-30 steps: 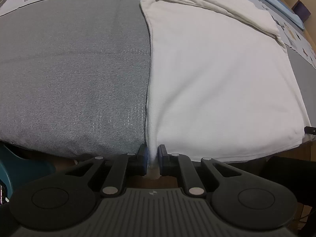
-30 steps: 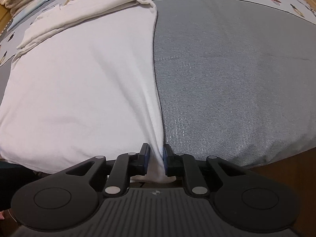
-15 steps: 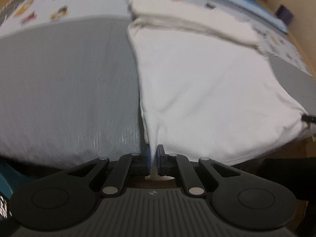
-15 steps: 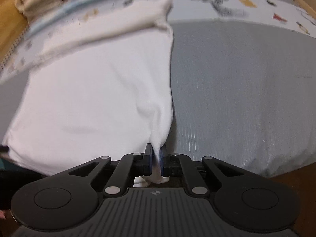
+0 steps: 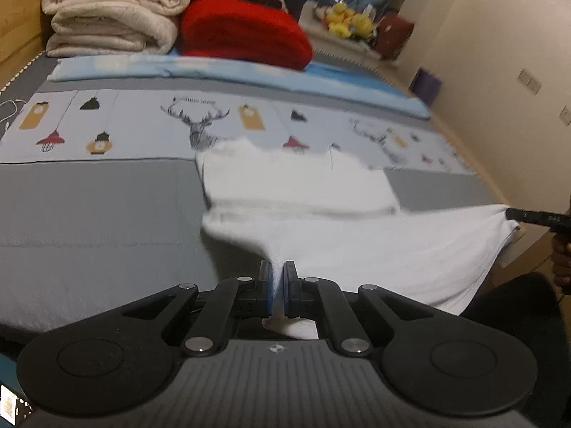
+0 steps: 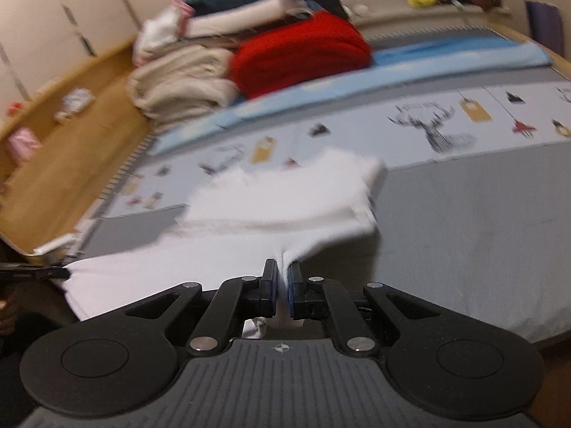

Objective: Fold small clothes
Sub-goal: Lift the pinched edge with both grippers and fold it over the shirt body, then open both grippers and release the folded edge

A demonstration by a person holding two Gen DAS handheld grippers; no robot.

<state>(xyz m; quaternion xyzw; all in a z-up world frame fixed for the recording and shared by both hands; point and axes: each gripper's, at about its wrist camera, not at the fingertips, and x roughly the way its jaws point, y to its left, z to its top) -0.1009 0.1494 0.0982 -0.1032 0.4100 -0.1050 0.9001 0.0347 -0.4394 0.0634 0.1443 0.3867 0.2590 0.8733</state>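
Note:
A white garment (image 5: 357, 235) lies on the grey bed cover (image 5: 89, 221), its near hem lifted off the bed. My left gripper (image 5: 277, 271) is shut on the hem's left corner. My right gripper (image 6: 282, 271) is shut on the hem's right corner, and the white garment (image 6: 214, 260) stretches away to its left. The right gripper's tip shows at the right edge of the left wrist view (image 5: 528, 215), pinching the cloth. The garment's far part (image 6: 285, 192) rests folded on the bed.
Folded cream blankets (image 5: 114, 10) and a red blanket (image 5: 246, 32) are stacked at the bed's far end, behind a light blue sheet (image 5: 232, 75). A printed strip with deer and lamps (image 5: 200, 125) crosses the bed. A wall (image 5: 499, 53) runs along the right.
Both grippers closed on the near hem corners and rose, lifting the hem off the bed and carrying it toward the far end. The views now tilt up to show the room.

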